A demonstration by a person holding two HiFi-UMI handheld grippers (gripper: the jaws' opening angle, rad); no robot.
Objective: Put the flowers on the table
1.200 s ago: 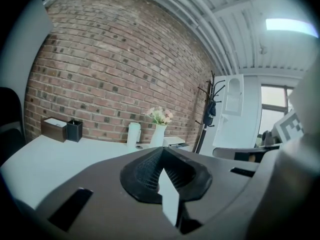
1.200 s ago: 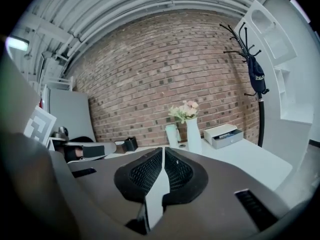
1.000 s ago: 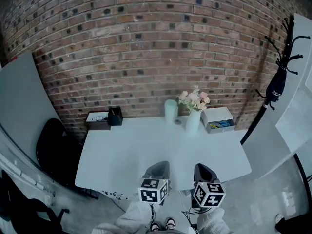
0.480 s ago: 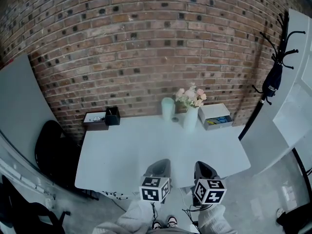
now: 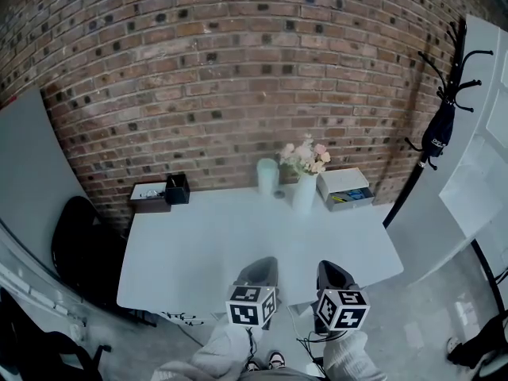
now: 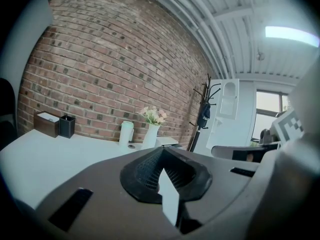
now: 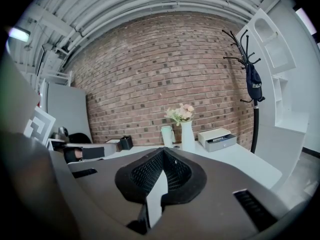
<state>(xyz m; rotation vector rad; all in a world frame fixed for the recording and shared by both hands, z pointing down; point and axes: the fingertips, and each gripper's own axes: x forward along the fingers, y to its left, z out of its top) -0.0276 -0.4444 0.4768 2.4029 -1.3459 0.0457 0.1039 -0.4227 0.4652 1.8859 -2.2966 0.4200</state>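
Table [image 5: 238, 252] stands with its rear edge against the brick wall [image 5: 238, 70]. Rear left corner: box [image 5: 148, 197], pen holder [image 5: 177, 189] just beside it on the right. Rear edge, right of centre, left to right: cylinder [image 5: 267, 176], vase [image 5: 304, 196] holding the flowers [image 5: 302, 157], drawer unit [image 5: 344, 189]. Chair [image 5: 79, 248] off the left edge; coat stand [image 5: 439, 129] beyond the right.

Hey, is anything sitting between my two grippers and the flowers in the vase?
Nothing visible. Only bare table lies between the left gripper, the right gripper and the flowers in their vase; the white cup and drawer box flank it.
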